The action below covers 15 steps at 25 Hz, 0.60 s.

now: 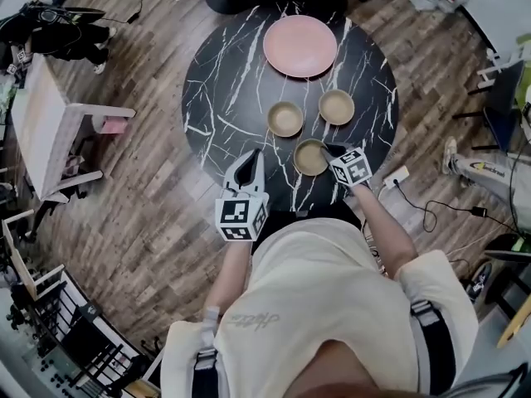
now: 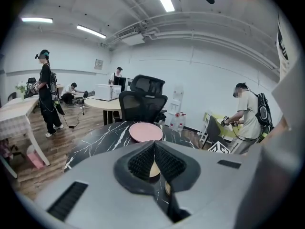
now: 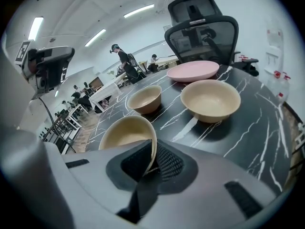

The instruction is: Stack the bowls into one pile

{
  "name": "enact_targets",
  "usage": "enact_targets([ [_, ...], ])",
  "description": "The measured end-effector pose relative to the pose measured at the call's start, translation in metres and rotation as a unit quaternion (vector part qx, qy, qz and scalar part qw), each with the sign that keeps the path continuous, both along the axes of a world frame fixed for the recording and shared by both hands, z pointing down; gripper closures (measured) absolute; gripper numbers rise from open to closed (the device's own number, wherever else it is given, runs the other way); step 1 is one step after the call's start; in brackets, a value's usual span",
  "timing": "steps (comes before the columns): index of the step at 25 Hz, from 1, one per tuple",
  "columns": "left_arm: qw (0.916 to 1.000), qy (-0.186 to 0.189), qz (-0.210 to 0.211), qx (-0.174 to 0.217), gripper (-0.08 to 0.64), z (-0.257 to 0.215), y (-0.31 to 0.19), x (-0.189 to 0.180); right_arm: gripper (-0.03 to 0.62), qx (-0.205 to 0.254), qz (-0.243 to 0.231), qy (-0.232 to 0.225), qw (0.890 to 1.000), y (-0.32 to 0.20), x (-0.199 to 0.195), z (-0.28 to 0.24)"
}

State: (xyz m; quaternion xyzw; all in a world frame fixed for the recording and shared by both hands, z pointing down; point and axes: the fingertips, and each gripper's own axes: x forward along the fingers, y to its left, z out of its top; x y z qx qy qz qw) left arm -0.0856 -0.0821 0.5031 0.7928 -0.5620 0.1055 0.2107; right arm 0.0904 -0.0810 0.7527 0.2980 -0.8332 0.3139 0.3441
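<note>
At the near edge of the round black marble surface (image 1: 217, 89), the left claw (image 1: 254, 157) hangs over the near-left part with its jaws brought together at the tips and nothing between them. Just to its right sits the near bowl (image 1: 310, 157), a tan bowl standing upright on the surface. The right claw (image 1: 329, 150) comes down at this bowl's right rim, and the right gripper view shows the thin rim standing between the ribbed pads, which are closed on it. Farther in, two more tan bowls stand upright and apart from each other and from the near bowl: the left bowl (image 1: 285, 118) and, slightly farther off, the right bowl (image 1: 337, 106). None of the three is stacked. Beyond them, toward the far side of the surface, lies a pink plate (image 1: 299, 46), flat and holding nothing. Past the far edge stands a black office chair (image 3: 202, 30).
</note>
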Motion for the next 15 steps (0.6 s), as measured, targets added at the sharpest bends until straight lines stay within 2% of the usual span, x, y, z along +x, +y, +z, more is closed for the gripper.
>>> enact_targets([
  [7,0.9999,0.012,-0.006,0.004,0.54,-0.004,0.005,-0.011,0.569,-0.009,0.011,0.008,1.0,0.002,0.0,-0.002],
  [15,0.9997,0.007,-0.014,0.016,0.54,-0.01,0.009,-0.029,0.571,0.006,-0.001,0.029,1.0,0.004,-0.003,-0.012],
])
